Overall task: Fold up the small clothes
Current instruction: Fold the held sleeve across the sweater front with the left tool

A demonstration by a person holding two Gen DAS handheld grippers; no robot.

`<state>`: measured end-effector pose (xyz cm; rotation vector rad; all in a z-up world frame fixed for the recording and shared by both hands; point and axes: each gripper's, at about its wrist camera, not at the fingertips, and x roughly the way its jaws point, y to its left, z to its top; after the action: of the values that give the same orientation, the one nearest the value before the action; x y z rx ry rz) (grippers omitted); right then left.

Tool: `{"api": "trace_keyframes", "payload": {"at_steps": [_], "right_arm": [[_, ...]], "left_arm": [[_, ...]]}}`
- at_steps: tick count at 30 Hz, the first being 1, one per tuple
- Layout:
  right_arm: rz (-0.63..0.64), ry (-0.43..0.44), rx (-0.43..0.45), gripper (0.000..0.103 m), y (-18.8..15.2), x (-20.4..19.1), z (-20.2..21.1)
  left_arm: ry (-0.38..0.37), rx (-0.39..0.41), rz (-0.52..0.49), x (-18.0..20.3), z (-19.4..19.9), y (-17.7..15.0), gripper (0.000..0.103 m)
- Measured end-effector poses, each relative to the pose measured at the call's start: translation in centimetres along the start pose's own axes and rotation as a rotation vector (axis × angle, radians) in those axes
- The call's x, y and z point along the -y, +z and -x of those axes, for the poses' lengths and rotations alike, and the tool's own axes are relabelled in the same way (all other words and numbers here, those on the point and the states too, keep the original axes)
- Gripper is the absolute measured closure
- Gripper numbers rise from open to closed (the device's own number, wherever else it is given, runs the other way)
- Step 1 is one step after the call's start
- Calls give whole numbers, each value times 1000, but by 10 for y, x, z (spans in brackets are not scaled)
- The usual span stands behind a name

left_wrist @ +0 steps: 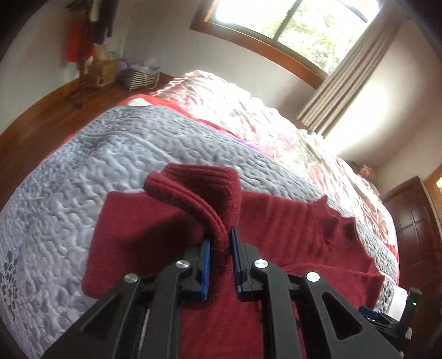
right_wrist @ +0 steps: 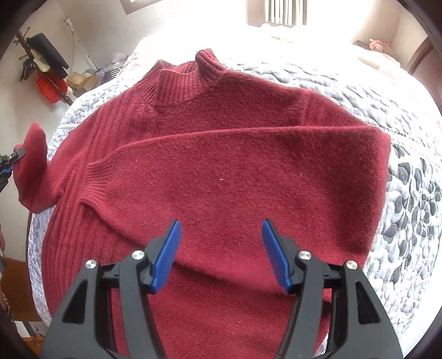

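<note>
Closest in, the left gripper (left_wrist: 221, 243) has its blue pads pressed together on the ribbed cuff of the left sleeve (left_wrist: 193, 190), and that cuff is lifted clear of the bed, most likely so the sleeve can be carried across the body. From the right wrist view the same cuff hangs out at the far left edge, pinched and raised, well apart from the rest of the knit. The right gripper (right_wrist: 221, 248) hovers over the lower chest with its jaws spread wide and nothing between them; I'd judge it is waiting, or ready to pin the fabric flat while the other side comes over.

Now the maroon sweater (right_wrist: 221, 176) itself: it lies face up on the bed, collar (right_wrist: 190, 74) pointing away, and the right sleeve (right_wrist: 234, 154) is already laid across the chest, its cuff resting near the left side. So one sleeve is in, one to go.

Underneath is a grey quilted bedspread (left_wrist: 83, 165), puckered and soft, so the knit will grip it rather than slide. Farther off, a red floral quilt (left_wrist: 234, 110) covers the rest of the bed. Beyond that are a wood floor, a striped basket (left_wrist: 138, 77) by the wall, a bright window (left_wrist: 298, 19) with a beige curtain (left_wrist: 350, 74), and a dark wooden cabinet (left_wrist: 414, 221).
</note>
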<state>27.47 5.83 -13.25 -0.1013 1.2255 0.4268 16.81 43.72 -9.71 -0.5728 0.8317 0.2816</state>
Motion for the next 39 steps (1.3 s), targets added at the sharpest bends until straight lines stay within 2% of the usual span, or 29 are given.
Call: {"api": "trace_keyframes", "payload": {"at_steps": [5,9,12,17,18,19,21,22,24,27,29,30,32,33,34,36,39], "right_arm": [[-20,-9,8,42,-9,19,7],[-41,0,8,42,-16,34,9],[-57,2,-1,42,-21,45,7],[-84,37,-26,42,-26,55,-3],[-83,39,-29,42,-26,56,-5],[-82,41,-32,42,-27,56,-6],[-83,46,-38,41,-26,58,-8],[-83,46,-40,41,-25,58,-8],[-82,44,-44,41,-24,57,-6],[-79,47,-42,41,-18,49,0],[-55,67,-32,41,-12,35,6],[-39,65,-35,41,-7,26,8],[1,46,-51,41,3,2,9],[27,59,-43,41,8,-10,9],[55,78,-37,41,13,-25,8],[106,102,-36,41,22,-55,4],[194,115,-35,41,35,-101,-8]], "left_arm": [[-95,-61,-113,79,-24,-26,89],[-129,-107,-185,130,-45,-50,89],[-114,-156,-228,150,-69,-68,89],[-78,-288,-241,147,-115,-94,85],[-79,-313,-245,146,-121,-100,78],[-76,-321,-255,145,-124,-104,77],[-70,-313,-286,147,-119,-106,76],[-83,-329,-285,147,-115,-106,68],[-143,-356,-260,143,-99,-104,63],[-215,-354,-222,121,-64,-95,52],[-180,-320,-203,97,-45,-84,52],[-125,-294,-202,81,-39,-74,52],[27,-236,-222,56,-34,-54,52],[118,-218,-235,42,-35,-44,52],[171,-213,-242,33,-38,-36,52],[210,-215,-240,16,-47,-23,52],[244,-280,-250,-5,-71,-18,52]]}}
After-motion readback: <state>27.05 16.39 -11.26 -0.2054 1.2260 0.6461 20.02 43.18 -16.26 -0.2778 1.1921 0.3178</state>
